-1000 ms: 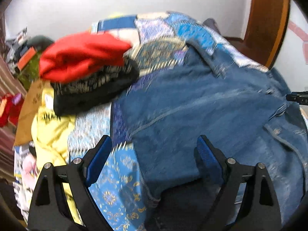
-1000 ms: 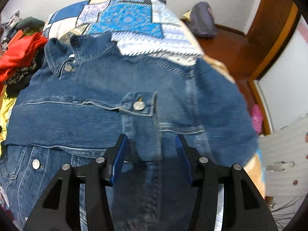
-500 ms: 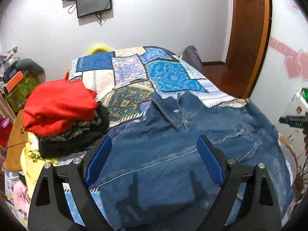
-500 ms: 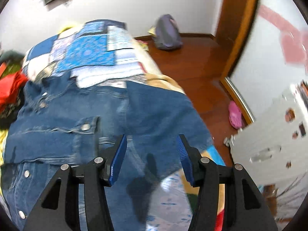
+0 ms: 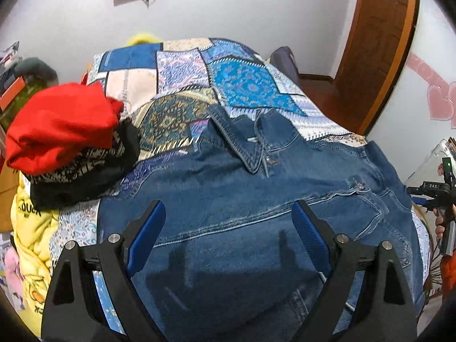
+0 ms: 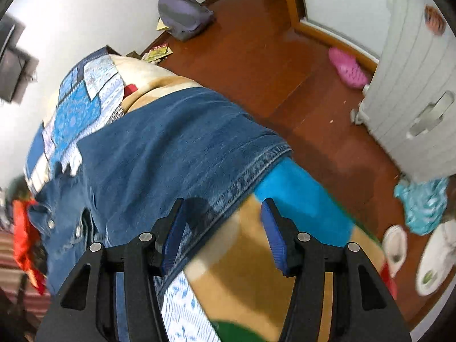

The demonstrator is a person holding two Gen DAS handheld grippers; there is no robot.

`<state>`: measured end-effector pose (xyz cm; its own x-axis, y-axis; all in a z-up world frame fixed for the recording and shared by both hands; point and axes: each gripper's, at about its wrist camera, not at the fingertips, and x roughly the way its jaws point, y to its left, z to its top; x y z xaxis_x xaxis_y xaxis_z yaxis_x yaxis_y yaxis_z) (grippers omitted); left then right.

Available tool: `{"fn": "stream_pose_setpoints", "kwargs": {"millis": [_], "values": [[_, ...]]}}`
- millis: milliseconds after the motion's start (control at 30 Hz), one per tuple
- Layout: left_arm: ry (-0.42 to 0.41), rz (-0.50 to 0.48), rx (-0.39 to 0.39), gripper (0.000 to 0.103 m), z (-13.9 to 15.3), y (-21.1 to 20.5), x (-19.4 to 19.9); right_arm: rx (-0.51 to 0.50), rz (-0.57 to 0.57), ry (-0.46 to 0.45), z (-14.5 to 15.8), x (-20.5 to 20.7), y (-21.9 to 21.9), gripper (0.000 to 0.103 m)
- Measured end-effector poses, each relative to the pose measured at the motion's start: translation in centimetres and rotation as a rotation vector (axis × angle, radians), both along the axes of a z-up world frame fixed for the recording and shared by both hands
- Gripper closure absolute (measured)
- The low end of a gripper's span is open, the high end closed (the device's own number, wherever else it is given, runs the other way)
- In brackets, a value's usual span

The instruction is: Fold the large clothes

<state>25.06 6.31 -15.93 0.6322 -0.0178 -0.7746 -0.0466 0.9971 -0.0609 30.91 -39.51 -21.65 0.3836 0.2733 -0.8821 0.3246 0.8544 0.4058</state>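
A blue denim jacket (image 5: 256, 199) lies spread flat on the patchwork bed cover (image 5: 242, 88), collar toward the far end. My left gripper (image 5: 228, 228) is open and empty, held above the jacket's near left part. In the right wrist view the jacket's sleeve (image 6: 171, 156) hangs toward the bed's right edge, its cuff hem just ahead of the fingers. My right gripper (image 6: 223, 228) is open and empty above that cuff. The right gripper also shows at the right edge of the left wrist view (image 5: 436, 191).
A pile of folded clothes, red (image 5: 62, 125) on black-patterned (image 5: 85, 176), sits at the bed's left, with a yellow garment (image 5: 31, 228) below. The wooden floor (image 6: 270, 65) to the right holds a grey bag (image 6: 182, 14), a pink slipper (image 6: 347, 68) and a white cabinet (image 6: 413, 99).
My left gripper pulled back and now looks down the whole jacket. My right gripper swung right, from above the chest pocket to the sleeve cuff at the bed edge.
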Motion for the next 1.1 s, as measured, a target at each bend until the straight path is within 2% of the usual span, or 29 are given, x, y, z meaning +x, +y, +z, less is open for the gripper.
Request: {"fn": "stream_pose_setpoints", "kwargs": {"millis": [233,333,400,567,667,767,900,1000,1100], "values": [[0.036,0.049,-0.058,0.013,-1.0,1.5,0.0,0.020,-0.012,0.004,-1.7,2.6,0.6,0.050],[0.040,0.059,-0.072,0.013,-1.1,1.8,-0.2,0.006,-0.029,0.003,-1.6,3.3,0.2,0.054],[0.037,0.062,-0.072,0.013,-1.1,1.9,-0.4,-0.048,-0.026,0.001,-1.0,3.4,0.5,0.072],[0.014,0.058,-0.043,0.013,-0.5,2.0,-1.2,-0.206,0.044,-0.068,2.4,2.7,2.4,0.092],[-0.002,0.052,-0.025,0.013,-0.2,2.1,-1.8,-0.297,0.119,-0.182,6.5,1.5,4.7,0.092],[-0.013,0.046,-0.022,0.013,0.1,2.2,-2.2,-0.315,0.194,-0.299,10.5,0.3,7.2,0.094],[-0.031,0.031,-0.034,0.013,0.5,2.2,-2.9,-0.297,0.357,-0.444,15.6,-2.5,12.4,0.094],[-0.044,0.026,-0.030,0.013,0.8,2.2,-3.4,-0.314,0.516,-0.507,16.9,-4.8,16.7,0.094],[-0.049,0.026,-0.028,0.013,0.8,2.4,-3.9,-0.328,0.658,-0.490,15.7,-6.4,20.5,0.094]]}}
